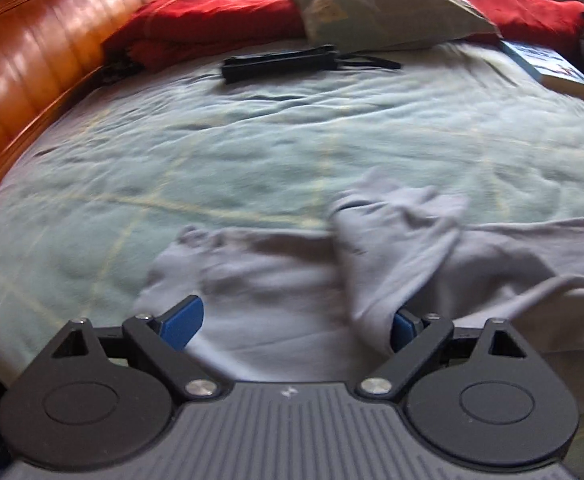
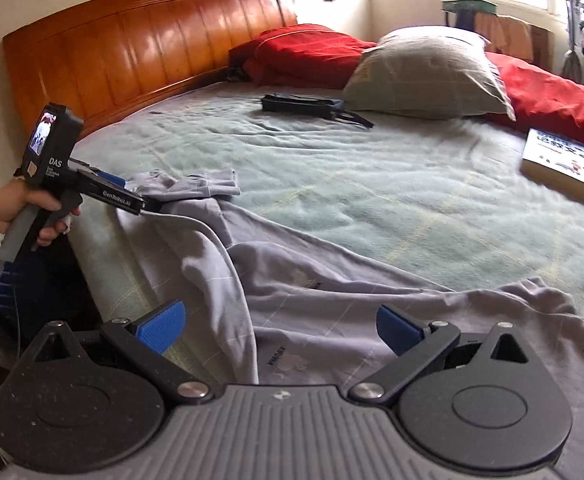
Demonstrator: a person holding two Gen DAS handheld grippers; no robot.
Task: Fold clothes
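The left hand-held gripper [image 1: 293,326] hovers with its blue pads spread wide over the near left end of the grey garment [image 2: 331,300], one rumpled fold brushing its right pad, probably lining up a pinch on that edge. The right hand-held gripper [image 2: 280,332] is likewise spread and holds nothing, poised low above the garment's near middle. The garment lies crumpled along the near side of the bed [image 2: 371,184], leaving the far sheet free, likely as room for flattening and folding.

book [image 1: 553,70] cut off, garment [image 1: 292,280] blurred
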